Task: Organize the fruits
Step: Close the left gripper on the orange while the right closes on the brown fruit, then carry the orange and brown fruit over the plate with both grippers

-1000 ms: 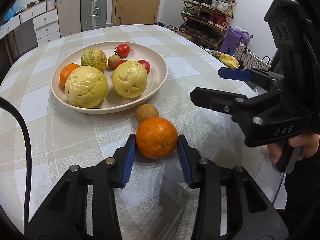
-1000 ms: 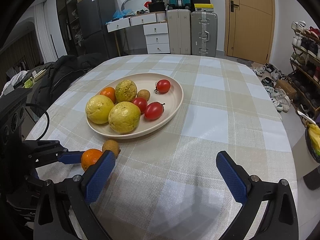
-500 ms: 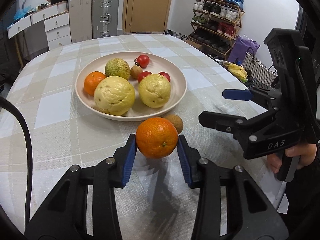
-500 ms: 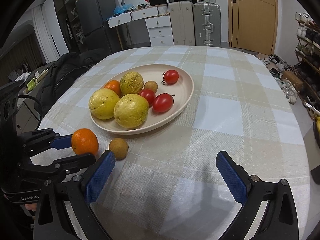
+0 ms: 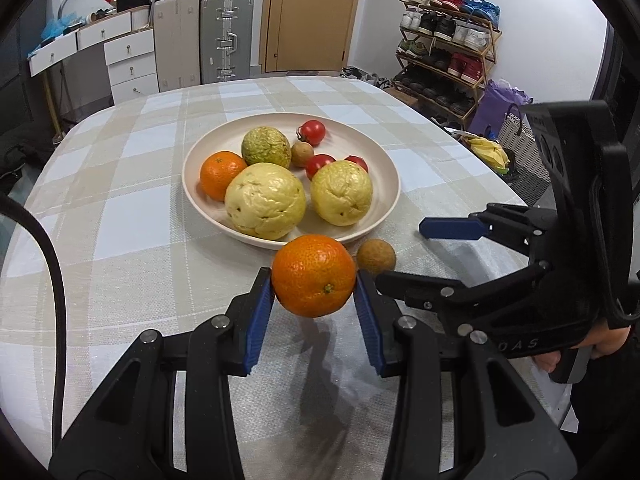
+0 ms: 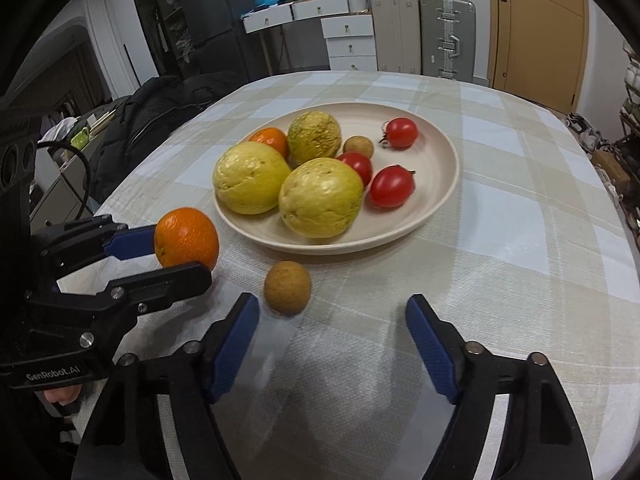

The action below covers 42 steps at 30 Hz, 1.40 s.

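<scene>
Your plate (image 5: pixel 390 200) of fruit fills mid-frame. Below it, your left gripper (image 5: pixel 314 304) clamps the orange (image 5: pixel 314 275), round, stem dimple facing you. Your right gripper (image 6: pixel 332 344), jaws just narrowing and empty, trails the small brown fruit (image 6: pixel 287 288).

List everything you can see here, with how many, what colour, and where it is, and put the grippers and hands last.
plate: 1, cream, middle of the table
checked tablecloth: 1, beige and white, covers the table
large wrinkled fruits: 3, two yellow, one greenish, on the plate
tomatoes: 3, red, on the plate
small orange: 1, orange, on the plate
small round brown fruit: 1, on the plate
loose brown fruit: 1, on the cloth just outside the plate
held orange: 1, orange, between the left gripper's pads
suitcases: 2, grey and beige, by the far wall
shoe rack: 1, wooden, beside the door
left gripper: black with blue pads, shut on the orange
right gripper: black with blue pads, open, jaws just been closing, nothing between them
</scene>
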Each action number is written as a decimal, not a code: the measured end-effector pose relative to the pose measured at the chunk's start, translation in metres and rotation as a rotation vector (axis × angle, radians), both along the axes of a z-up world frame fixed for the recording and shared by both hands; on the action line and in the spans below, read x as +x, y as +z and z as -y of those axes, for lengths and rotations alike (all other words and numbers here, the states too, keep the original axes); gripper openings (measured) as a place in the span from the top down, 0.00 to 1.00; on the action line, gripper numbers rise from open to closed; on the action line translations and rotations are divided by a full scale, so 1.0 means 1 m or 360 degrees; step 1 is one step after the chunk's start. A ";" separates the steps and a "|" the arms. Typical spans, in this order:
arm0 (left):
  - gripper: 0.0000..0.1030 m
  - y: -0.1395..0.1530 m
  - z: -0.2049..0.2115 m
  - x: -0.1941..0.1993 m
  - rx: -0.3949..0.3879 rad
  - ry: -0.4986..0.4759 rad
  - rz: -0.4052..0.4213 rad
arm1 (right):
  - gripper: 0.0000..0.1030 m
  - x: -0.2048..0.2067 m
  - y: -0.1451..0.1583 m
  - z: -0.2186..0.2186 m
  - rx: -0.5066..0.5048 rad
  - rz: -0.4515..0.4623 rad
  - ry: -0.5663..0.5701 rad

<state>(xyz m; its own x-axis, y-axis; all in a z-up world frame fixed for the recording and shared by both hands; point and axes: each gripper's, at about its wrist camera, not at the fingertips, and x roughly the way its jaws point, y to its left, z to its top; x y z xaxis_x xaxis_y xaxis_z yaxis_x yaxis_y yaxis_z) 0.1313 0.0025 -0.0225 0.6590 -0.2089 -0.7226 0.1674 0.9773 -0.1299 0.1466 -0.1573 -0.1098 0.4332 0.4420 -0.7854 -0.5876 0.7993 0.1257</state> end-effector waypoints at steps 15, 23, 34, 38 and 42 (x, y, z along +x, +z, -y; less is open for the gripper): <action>0.63 0.007 -0.014 0.000 -0.0016 0.0067 0.0026 | 0.57 -0.007 0.000 -0.018 0.0007 0.0018 0.0116; 0.63 0.007 -0.014 0.000 -0.0019 0.0066 0.0023 | 0.74 -0.007 0.002 -0.019 0.0008 0.0028 0.0103; 0.63 0.008 -0.014 -0.001 -0.0025 0.0071 0.0035 | 0.75 -0.008 0.010 -0.013 0.0047 0.0073 0.0105; 0.63 0.009 -0.013 -0.001 -0.0032 0.0071 0.0042 | 0.75 -0.007 0.015 -0.007 0.0073 0.0094 0.0078; 0.63 0.010 -0.013 -0.001 -0.0030 0.0071 0.0053 | 0.75 -0.005 0.022 0.000 0.0101 0.0128 0.0044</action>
<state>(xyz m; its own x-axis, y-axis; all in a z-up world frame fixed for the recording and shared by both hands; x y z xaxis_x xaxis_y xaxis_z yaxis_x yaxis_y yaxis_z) 0.1305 0.0153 -0.0126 0.6915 -0.1924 -0.6963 0.1283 0.9813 -0.1436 0.1418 -0.1570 -0.0877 0.4804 0.5027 -0.7187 -0.6197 0.7744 0.1275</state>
